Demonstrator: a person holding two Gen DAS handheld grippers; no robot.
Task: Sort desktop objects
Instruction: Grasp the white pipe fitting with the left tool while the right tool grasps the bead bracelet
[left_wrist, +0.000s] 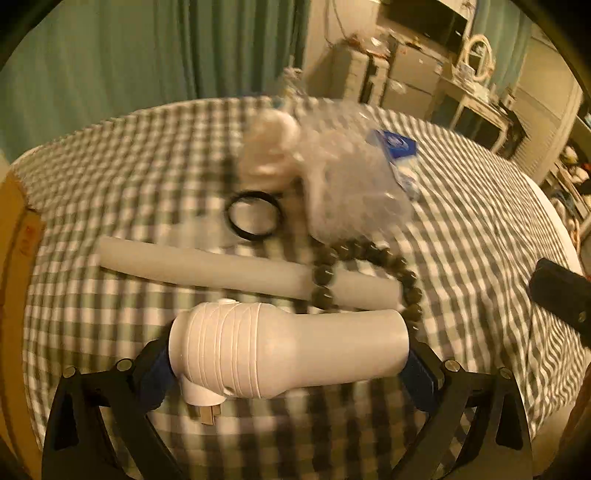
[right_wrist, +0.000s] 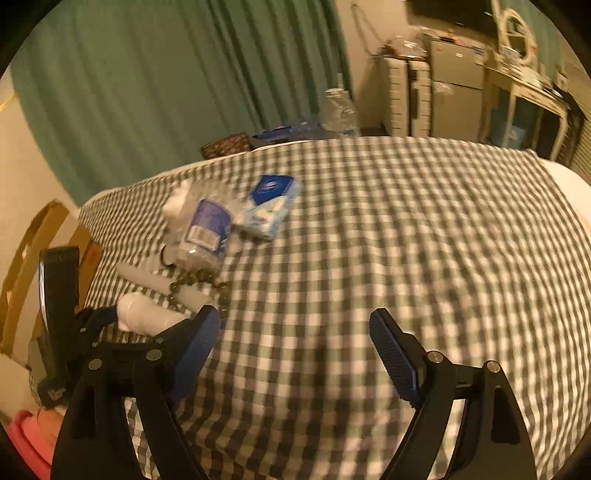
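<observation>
My left gripper (left_wrist: 288, 358) is shut on a white plug-in device (left_wrist: 280, 350) with a ribbed body and metal prongs, held just above the checked tablecloth (left_wrist: 480, 236). Beyond it lie a white tube (left_wrist: 207, 267), a dark bead bracelet (left_wrist: 369, 273), a black ring (left_wrist: 255, 216), a clear plastic bag (left_wrist: 343, 177) and a blue tissue pack (left_wrist: 397, 146). My right gripper (right_wrist: 295, 354) is open and empty over bare cloth, to the right of the pile. The bag (right_wrist: 203, 229), tissue pack (right_wrist: 267, 206), bracelet (right_wrist: 199, 284) and held device (right_wrist: 147, 317) also show in the right wrist view.
A cardboard box (left_wrist: 14, 266) stands off the table's left edge. Green curtains (right_wrist: 166, 81) hang behind. Cabinets and shelves (right_wrist: 443, 92) fill the back right. The right half of the tablecloth (right_wrist: 424, 240) carries no objects.
</observation>
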